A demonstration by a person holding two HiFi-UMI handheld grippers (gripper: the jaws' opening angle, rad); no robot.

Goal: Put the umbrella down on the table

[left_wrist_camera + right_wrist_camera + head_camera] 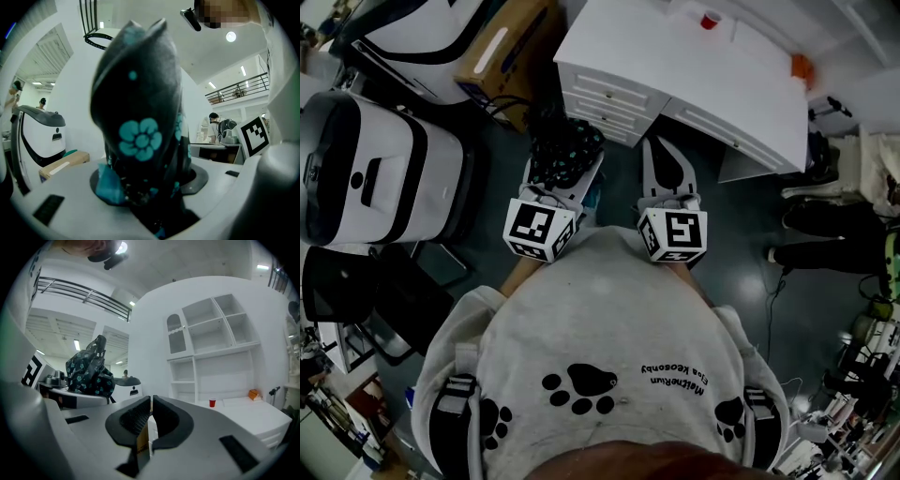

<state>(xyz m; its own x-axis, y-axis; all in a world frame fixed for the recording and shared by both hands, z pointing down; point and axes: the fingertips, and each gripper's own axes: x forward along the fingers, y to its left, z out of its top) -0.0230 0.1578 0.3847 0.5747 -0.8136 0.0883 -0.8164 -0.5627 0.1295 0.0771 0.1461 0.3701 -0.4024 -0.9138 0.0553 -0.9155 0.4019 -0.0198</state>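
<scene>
Carrying the umbrella: we have the folded umbrella (140,117), black with teal flowers, clamped between the jaws of the left gripper (564,176); it stands up out of the jaws and fills that gripper's view.
Right gripper: the right gripper (151,413) is clenched on nothing, jaws together, just beside the left one on its right.
Table: the white table (675,66) lies ahead of both grippers, more to the left gripper's right; the umbrella is not over it yet, so we judge the carry only partly done.
Risk, near edge: the drawer fronts (605,98) below the table's near edge face the grippers; if we let go with the umbrella over that edge and not past it, we expect it to tip to the floor.
Risk, loose cloth: the canopy is bunched and soft, so it could snag on a jaw at release, or roll once down.
Risk, view: the umbrella hides what lies straight ahead of the left gripper, so we could bump the edge unseen.
Open room: the tabletop ahead is mostly bare; a red cup (710,19) and an orange thing (802,67) sit at its far side, well away from both grippers.
Tight sides: a cardboard box (508,47) and a large white machine (375,169) crowd the left gripper's left; a person's legs (825,220) stand off to the right gripper's right.
</scene>
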